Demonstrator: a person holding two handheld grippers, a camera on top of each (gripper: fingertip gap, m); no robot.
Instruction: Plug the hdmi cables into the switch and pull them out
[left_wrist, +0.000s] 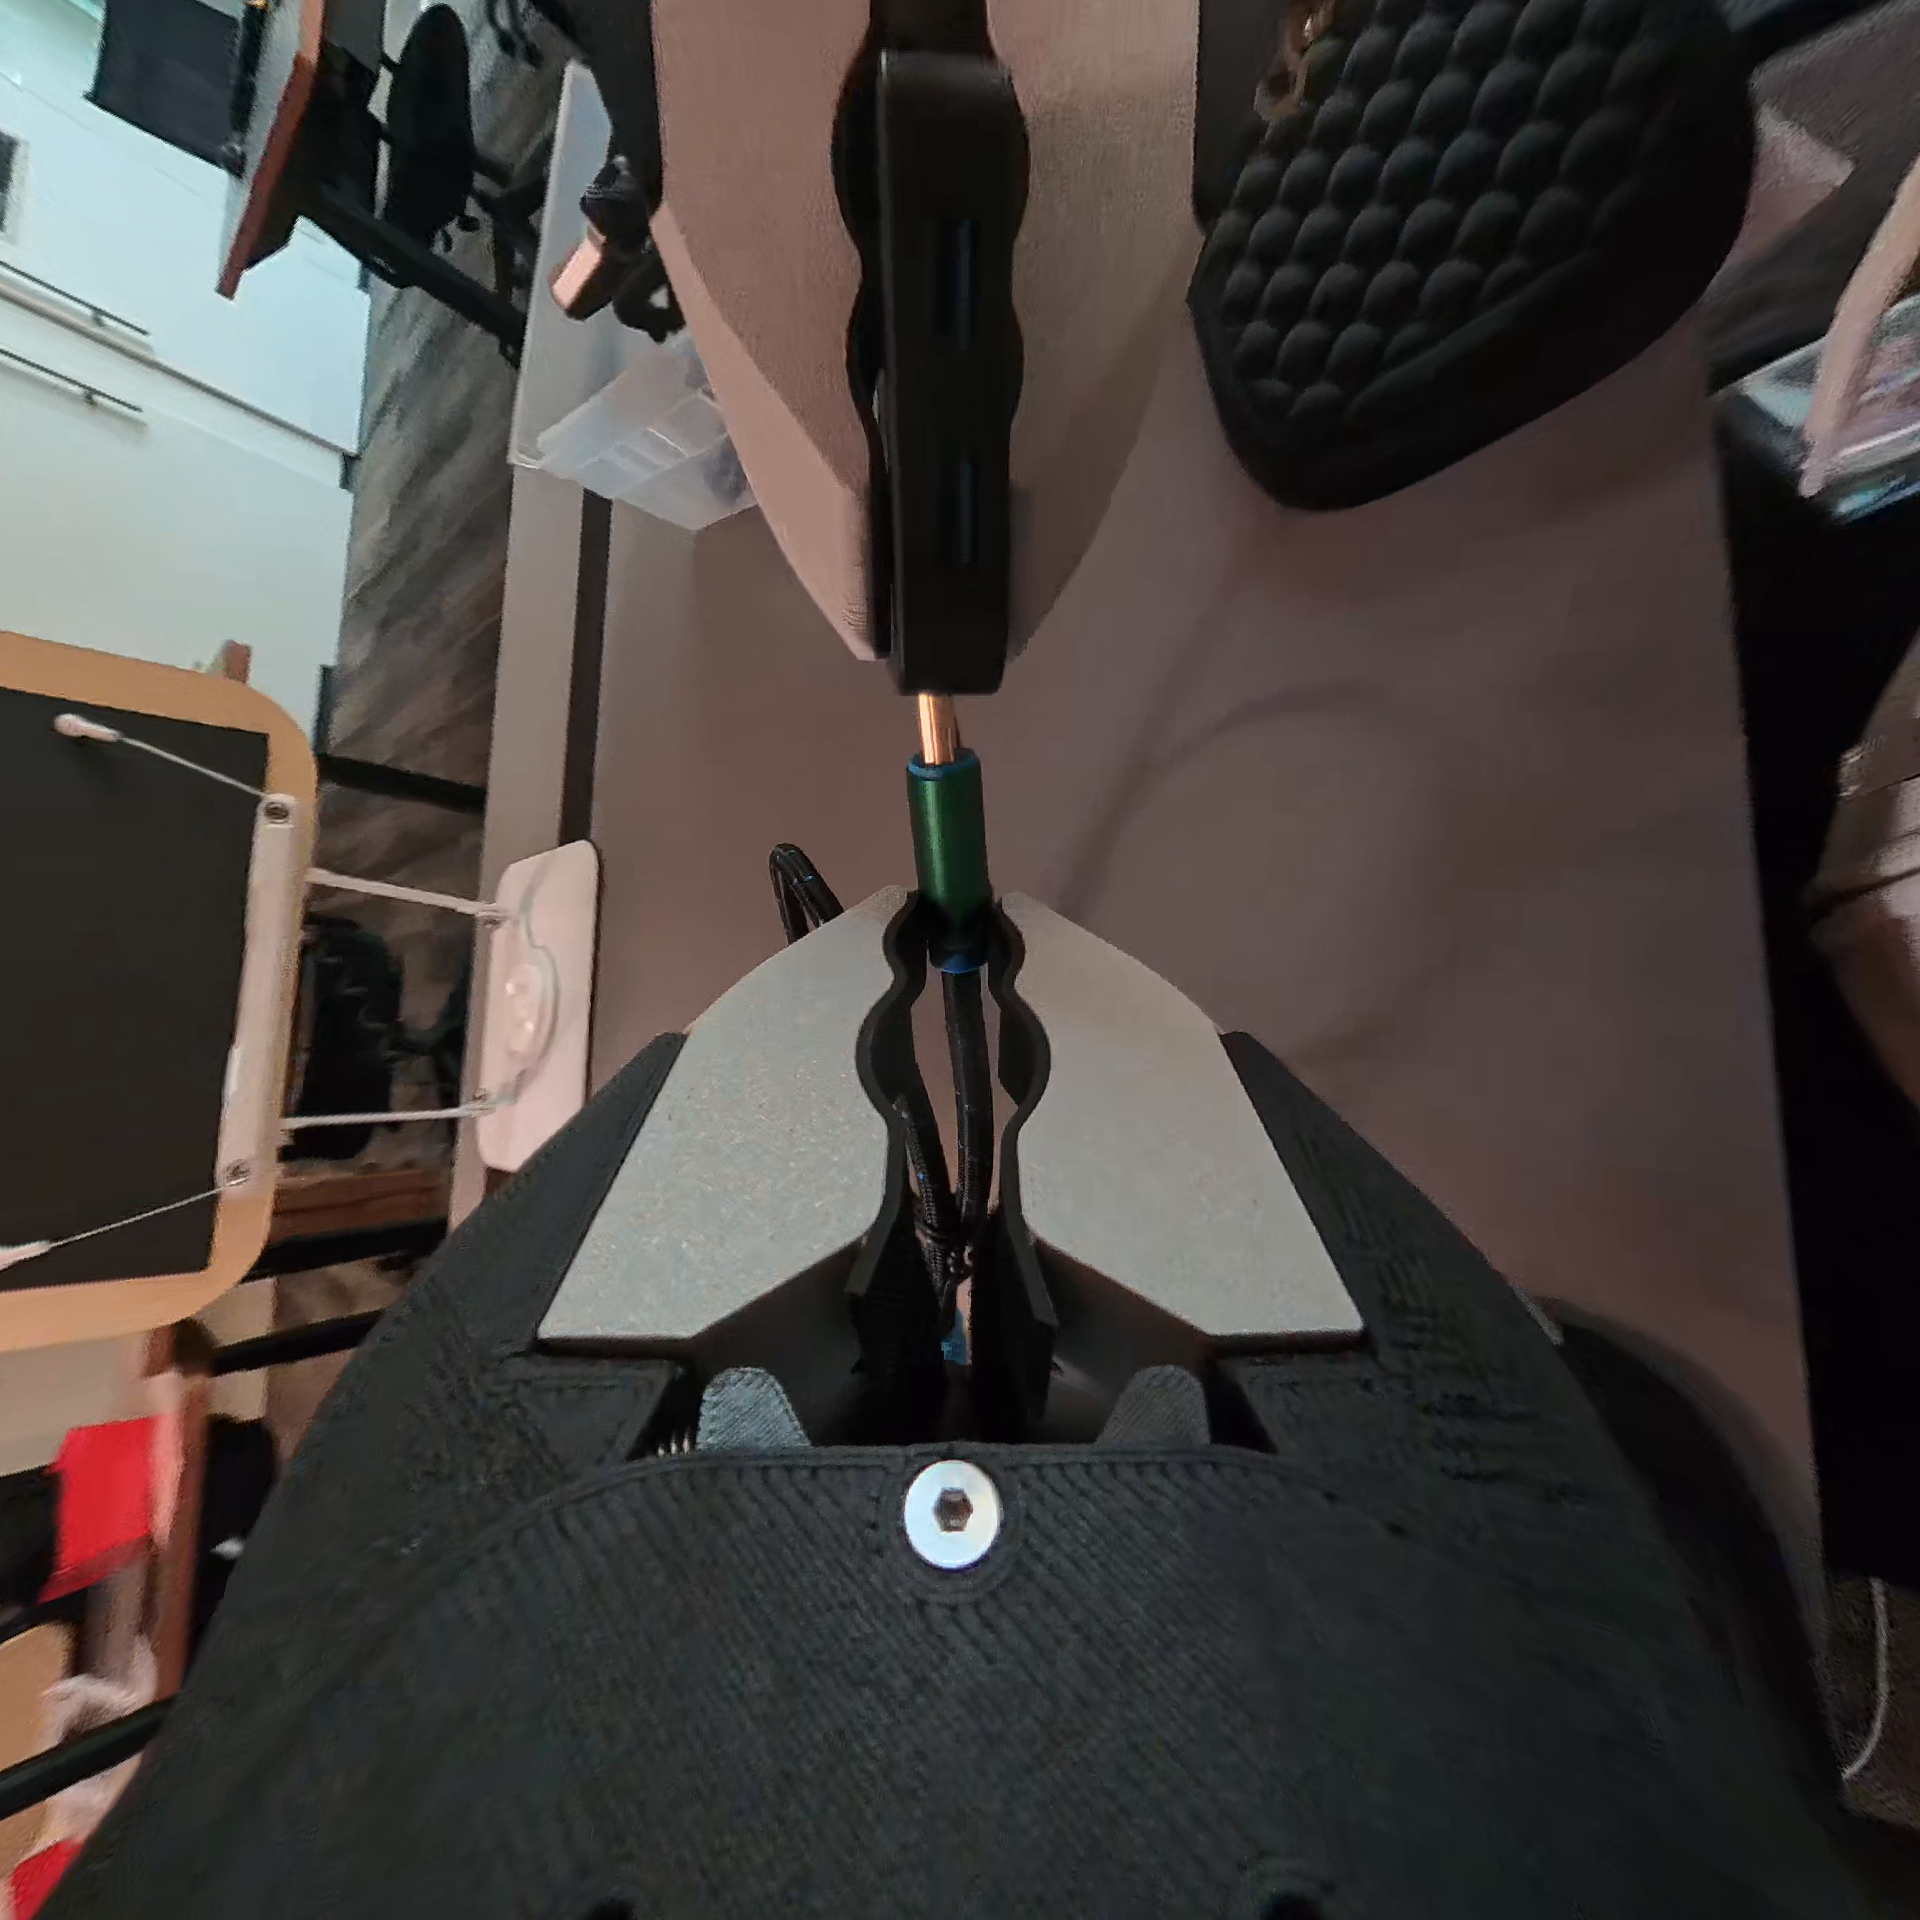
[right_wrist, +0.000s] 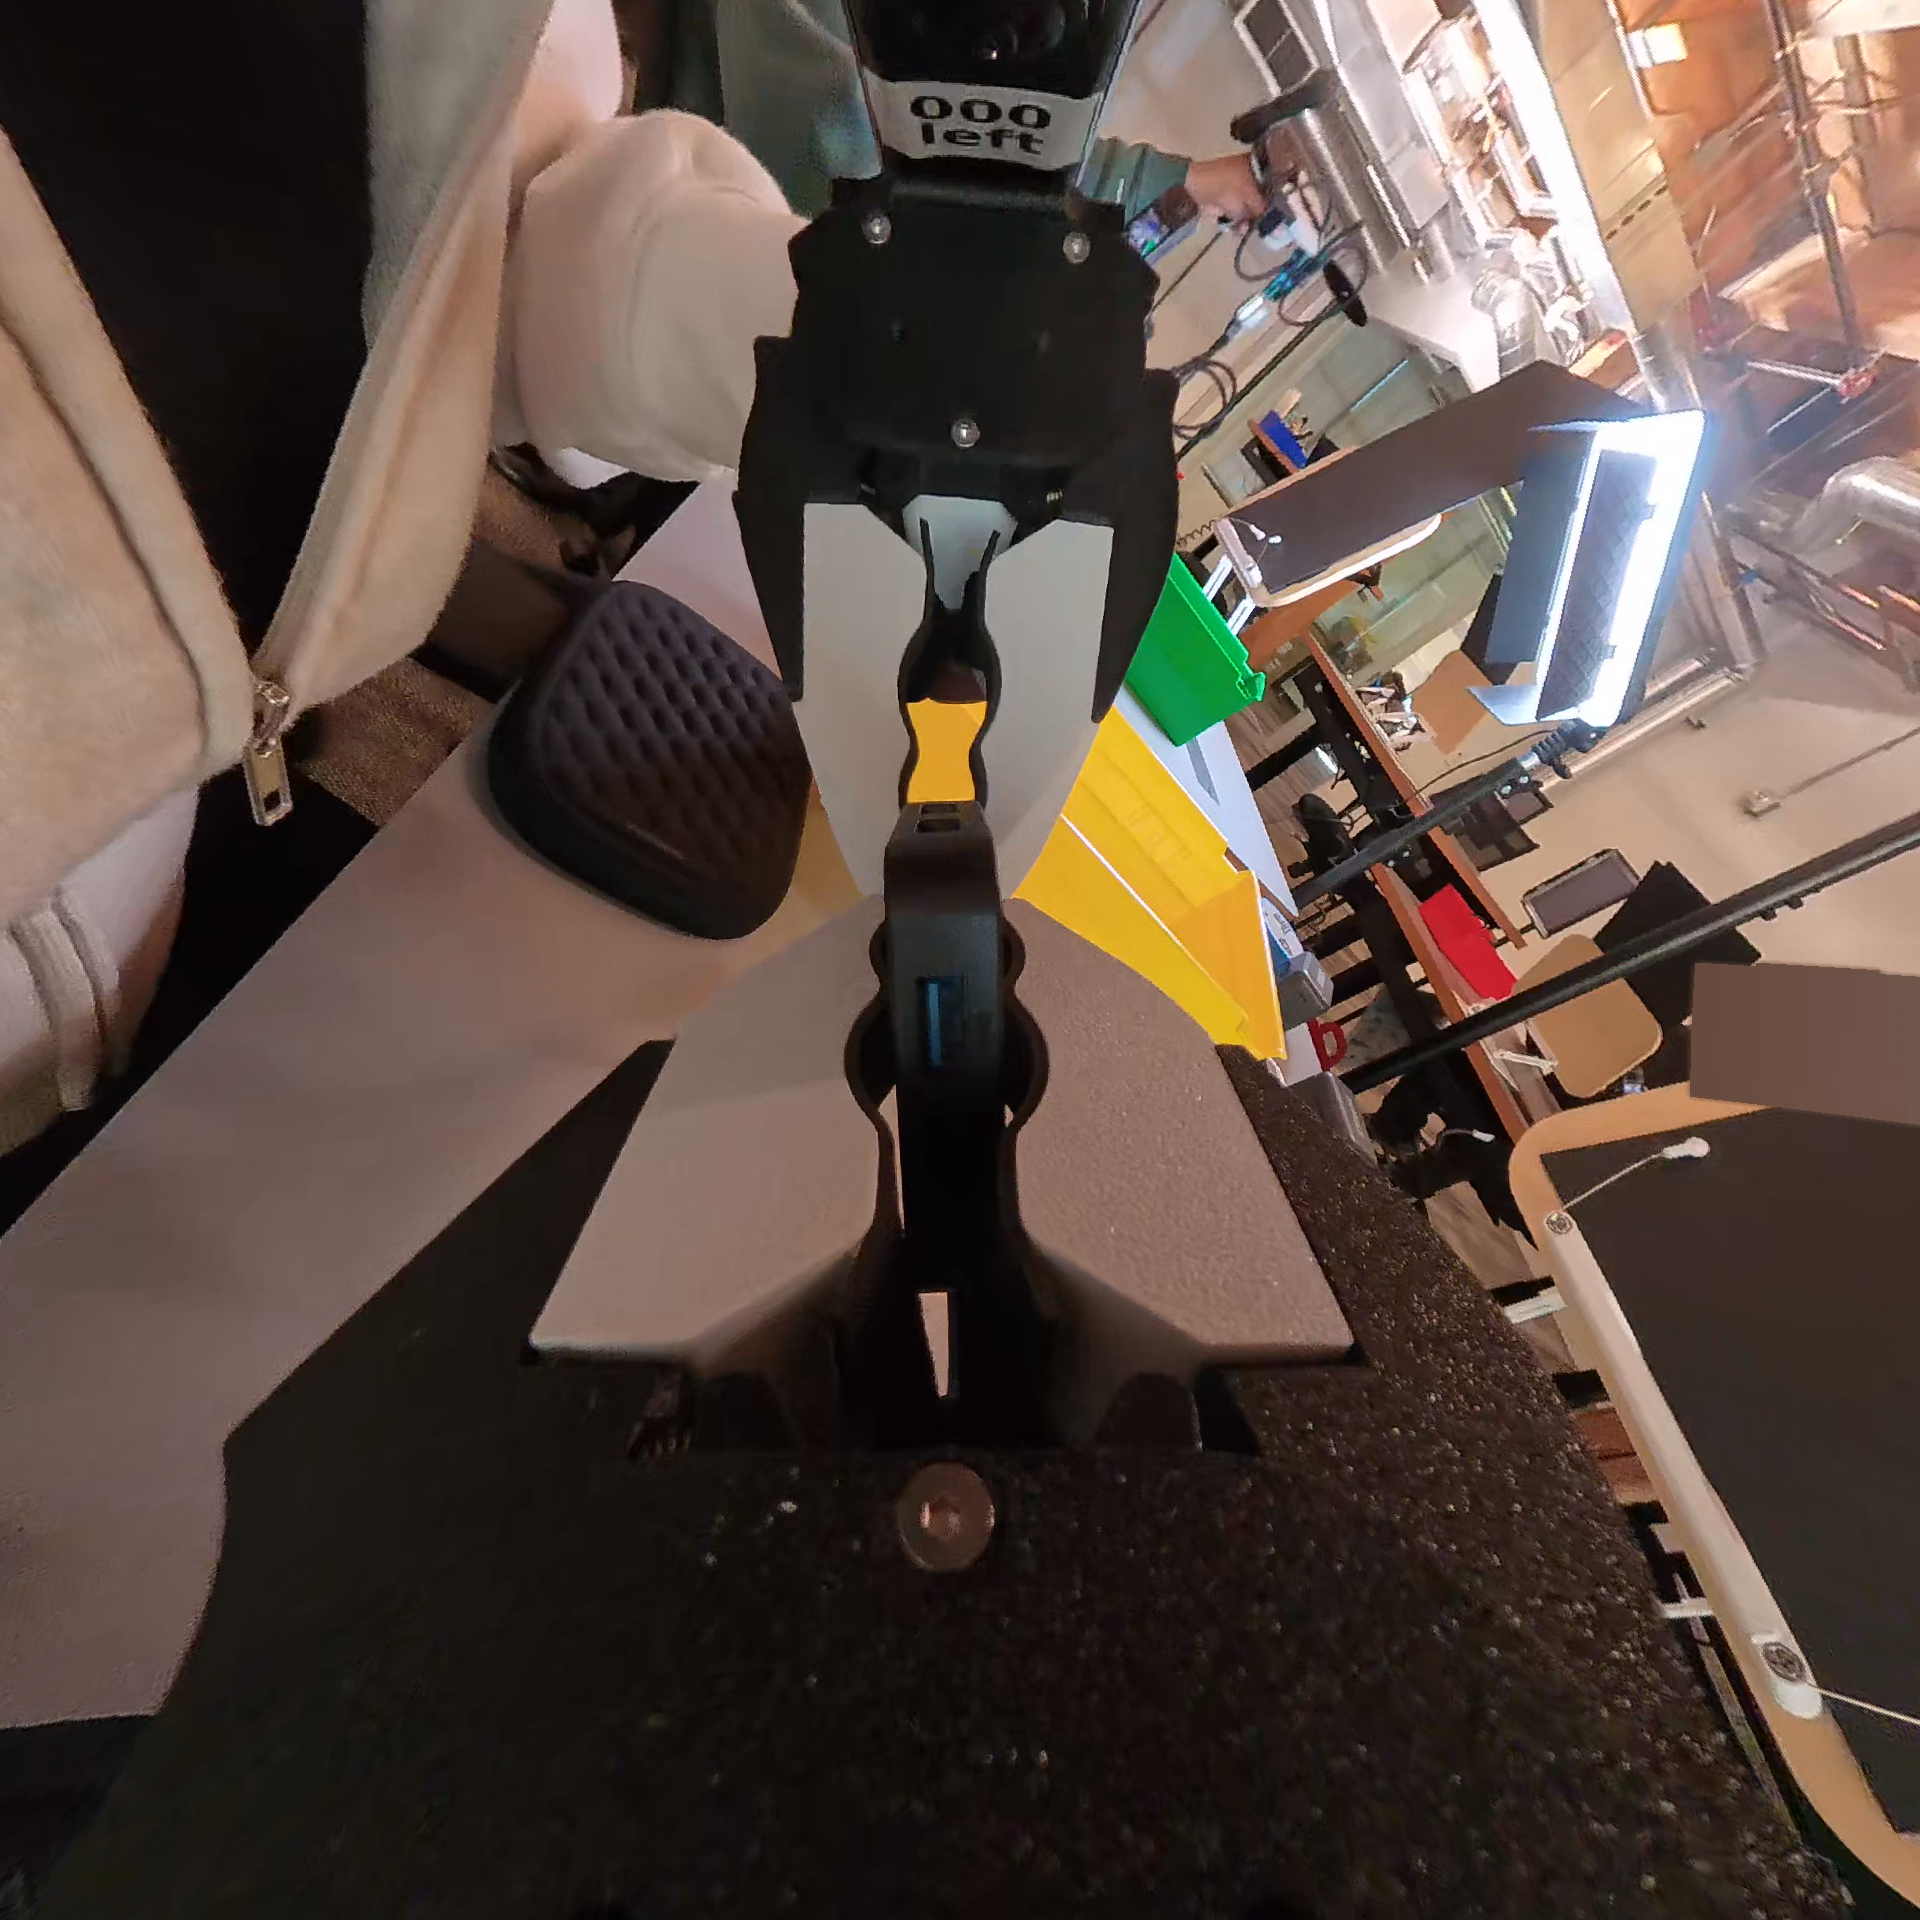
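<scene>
In the left wrist view my left gripper (left_wrist: 951, 909) is shut on a green cable plug (left_wrist: 940, 842), with its black cable (left_wrist: 961, 1049) running back between the fingers. The plug's copper-coloured metal tip (left_wrist: 938, 727) meets the end of a slim black switch (left_wrist: 945, 416). My right gripper (left_wrist: 945, 639) comes in from the far side and is shut on the switch. In the right wrist view my right gripper (right_wrist: 940, 920) clamps the switch (right_wrist: 940, 997), which shows a blue port on its side. The left gripper (right_wrist: 940, 805) faces it head-on. The plug is hidden behind the switch there.
Both grippers are above a white table (left_wrist: 1351, 935). A black textured case (left_wrist: 1455, 239) lies on it, also seen in the right wrist view (right_wrist: 644, 769). Yellow bins (right_wrist: 1164, 894) and a green bin (right_wrist: 1195, 655) stand on the table. A person's cream sleeve (right_wrist: 644, 291) is close behind the left gripper.
</scene>
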